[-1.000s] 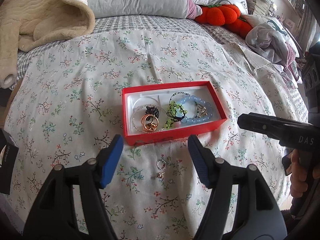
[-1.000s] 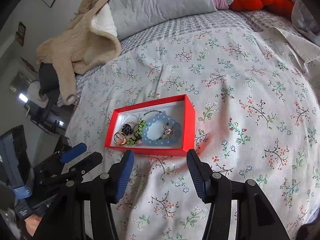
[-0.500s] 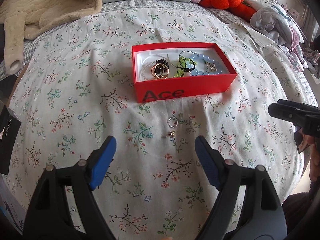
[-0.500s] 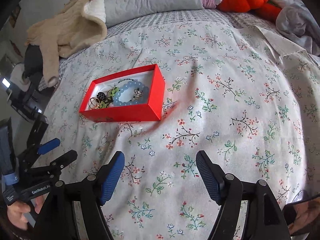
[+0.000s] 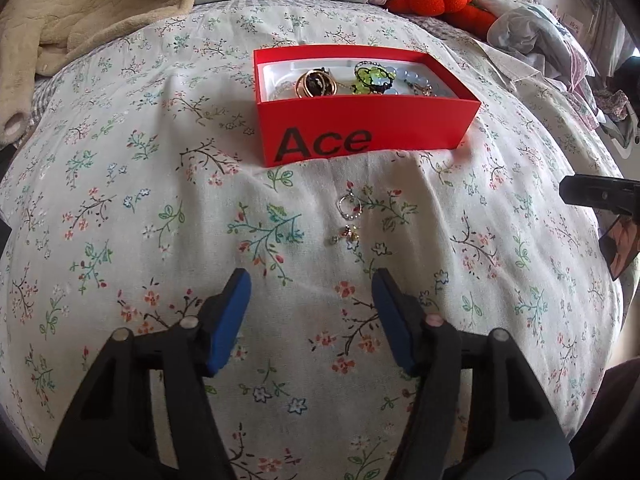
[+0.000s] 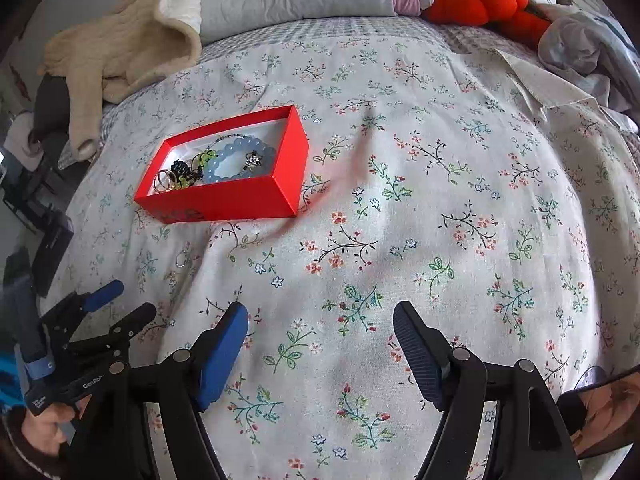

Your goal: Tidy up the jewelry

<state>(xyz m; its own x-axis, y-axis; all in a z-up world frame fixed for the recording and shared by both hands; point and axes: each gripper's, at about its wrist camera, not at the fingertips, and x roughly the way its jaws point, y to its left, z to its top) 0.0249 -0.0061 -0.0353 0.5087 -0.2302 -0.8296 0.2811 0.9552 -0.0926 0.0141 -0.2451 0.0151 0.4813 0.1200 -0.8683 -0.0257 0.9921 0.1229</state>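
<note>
While you are working over the bed (image 5: 120,168), the red box (image 5: 360,128) is sitting ahead with bracelets and rings already inside. Your right tongs (image 6: 320,344) are standing wide and empty over bare bedspread. Your left tongs (image 5: 311,316) are closing with nothing between them yet, hanging just short of the silver ring (image 5: 349,205) and the small earring (image 5: 347,236), which are lying loose in front of the box. Bring the left tongs forward until the tips are straddling one piece only, avoiding pinching cloth.
</note>
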